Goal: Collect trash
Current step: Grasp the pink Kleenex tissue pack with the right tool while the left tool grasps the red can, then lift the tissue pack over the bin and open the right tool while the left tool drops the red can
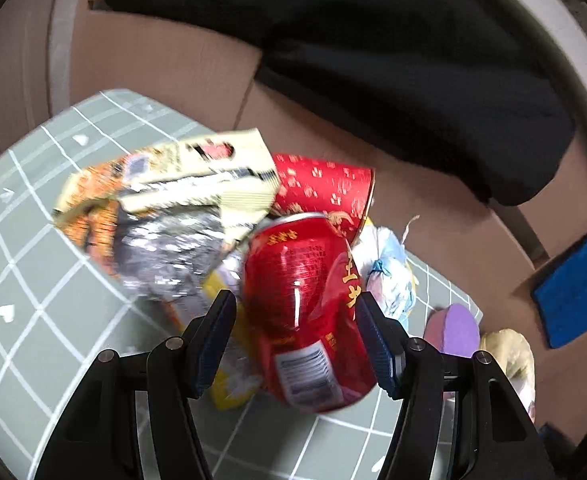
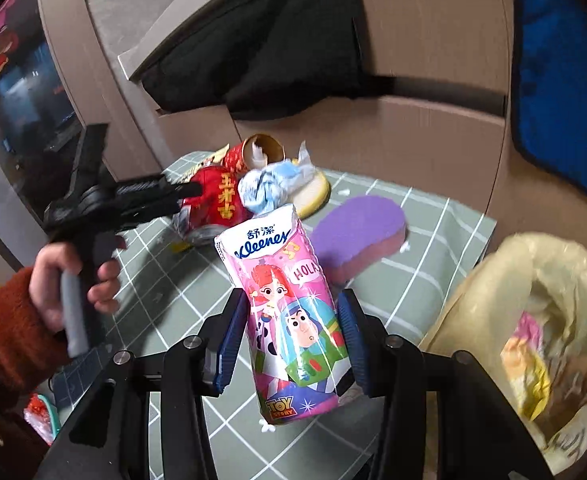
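Trash litters grey grid-lined tabletop (image 2: pixel 165 312) beside yellow-lined bin (image 2: pixel 493 280) and brown cabinets (image 2: pixel 433 136).

Between my right fingers sits a pink tissue pack (image 2: pixel 293 312), cartoon figures printed on its glossy wrap, standing nearly upright and clear of the table. Between my left fingers is a dented red can (image 1: pixel 309 312) with gold lettering, tipped on its side, its barcode end nearest me. Behind it lies a red paper cup (image 1: pixel 325 188) on its side, mouth open, beside a crumpled snack bag (image 1: pixel 165 208), cream and orange outside, silver inside. A knotted blue-and-white wad (image 2: pixel 269 188) rests just right of the can. A purple sponge (image 2: pixel 357 232) lies flat further right, near the bin's yellowish bag (image 2: pixel 533 320), already holding wrappers
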Demonstrator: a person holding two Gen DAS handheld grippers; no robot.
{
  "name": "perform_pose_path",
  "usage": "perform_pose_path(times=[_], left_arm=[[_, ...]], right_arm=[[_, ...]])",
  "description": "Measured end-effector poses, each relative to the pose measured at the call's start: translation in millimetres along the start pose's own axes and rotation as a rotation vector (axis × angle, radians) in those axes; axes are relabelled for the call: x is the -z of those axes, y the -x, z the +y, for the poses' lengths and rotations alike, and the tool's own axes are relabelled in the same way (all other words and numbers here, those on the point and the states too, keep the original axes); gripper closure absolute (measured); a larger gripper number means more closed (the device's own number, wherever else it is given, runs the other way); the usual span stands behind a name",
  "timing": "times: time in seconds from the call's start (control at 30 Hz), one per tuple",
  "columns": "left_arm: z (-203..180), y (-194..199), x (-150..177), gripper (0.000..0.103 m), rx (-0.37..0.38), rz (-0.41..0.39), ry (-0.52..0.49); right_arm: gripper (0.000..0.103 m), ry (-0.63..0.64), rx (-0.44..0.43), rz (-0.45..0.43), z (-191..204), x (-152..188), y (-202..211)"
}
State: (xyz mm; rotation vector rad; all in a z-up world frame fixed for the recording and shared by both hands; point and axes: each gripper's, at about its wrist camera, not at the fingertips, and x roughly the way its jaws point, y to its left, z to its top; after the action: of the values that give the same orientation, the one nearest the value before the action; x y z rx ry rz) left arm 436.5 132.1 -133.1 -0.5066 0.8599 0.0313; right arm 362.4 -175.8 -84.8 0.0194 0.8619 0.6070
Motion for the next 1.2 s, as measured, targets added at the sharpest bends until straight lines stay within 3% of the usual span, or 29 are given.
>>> perform_pose_path(times=[0.17, 0.27, 0.37, 0.53, 0.7, 1.0, 1.2], left_arm=[[-6, -17, -2, 0.041, 0.0, 0.032, -0.006], [-8, -13, -1, 0.054, 0.014, 0.032, 0.003], [-11, 1, 3, 0.074, 0.013, 0.027, -0.029], [-13, 41, 16, 0.075, 0.003, -0.012, -0.099], [-12, 75, 43, 0.075, 0.007, -0.002, -0.172], [-3, 90, 67, 0.074, -0.002, 0.015, -0.196], [-6, 91, 71, 0.074, -0.016, -0.001, -0.24]], right_arm=[[0.059, -0.007, -0.009, 0.038, 1, 8, -13], [0.059, 0.01, -0.002, 0.05, 7, 8, -19], [0.059, 0.023, 0.004, 0.052, 15, 7, -22], [0.059, 0.032, 0.008, 0.064, 23, 7, -31], [0.059, 0.061, 0.039, 0.115, 30, 18, -48], [0.043, 0.106, 0.02, 0.193, 37, 25, -70], [0.045, 0.193, 0.036, 0.219, 46, 10, -82]])
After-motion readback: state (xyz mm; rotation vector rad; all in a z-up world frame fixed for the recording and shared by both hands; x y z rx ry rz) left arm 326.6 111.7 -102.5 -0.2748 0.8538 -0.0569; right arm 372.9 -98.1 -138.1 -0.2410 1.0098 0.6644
